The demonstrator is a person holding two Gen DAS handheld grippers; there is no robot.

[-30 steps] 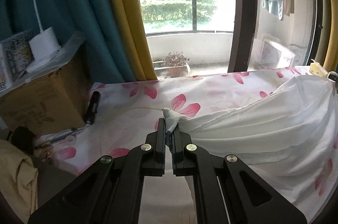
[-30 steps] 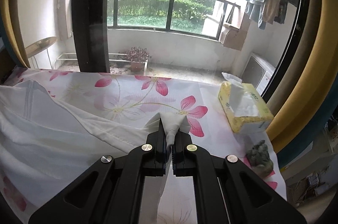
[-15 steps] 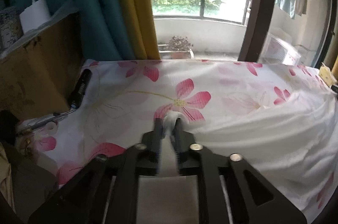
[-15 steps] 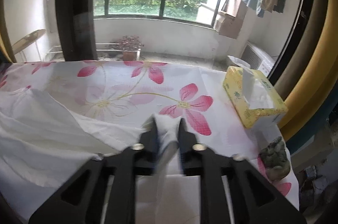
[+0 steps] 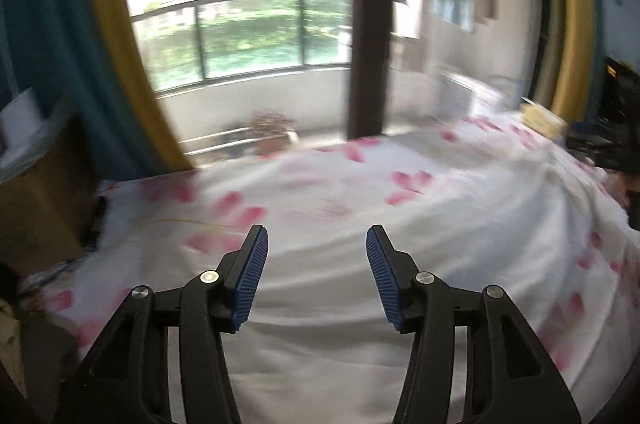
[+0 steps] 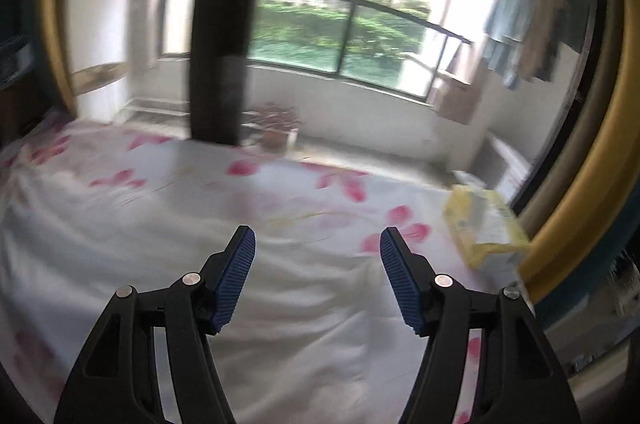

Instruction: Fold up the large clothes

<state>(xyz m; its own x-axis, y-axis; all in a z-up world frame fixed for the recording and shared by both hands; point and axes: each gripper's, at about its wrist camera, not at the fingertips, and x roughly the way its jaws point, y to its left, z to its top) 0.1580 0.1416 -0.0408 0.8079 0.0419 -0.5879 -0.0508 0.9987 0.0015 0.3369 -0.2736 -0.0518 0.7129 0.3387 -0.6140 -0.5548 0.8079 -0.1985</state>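
A large white garment (image 5: 420, 264) lies spread on the flowered bed sheet (image 5: 320, 176); both views are blurred by motion. My left gripper (image 5: 316, 236) hovers over the cloth with its jaws opening, blue pads (image 5: 252, 272) apart and nothing between them. In the right wrist view the same white garment (image 6: 160, 244) lies under my right gripper (image 6: 318, 236), whose jaws are also opening, blue pads (image 6: 398, 280) wide apart and bare. The cloth corners that were pinched rest on the bed, their exact place lost in the blur.
A yellow tissue box (image 6: 484, 224) sits at the bed's right edge, also seen as the tissue box (image 5: 542, 116) far right. A cardboard box (image 5: 36, 192) stands left of the bed. Teal and yellow curtains (image 5: 108, 44) and a dark window post (image 6: 224, 36) lie beyond, with a potted plant (image 6: 276, 124) outside.
Both grippers went from shut on white cloth corners to jaws wide apart, letting the garment drop onto the bed. Both views swung sideways and blurred.
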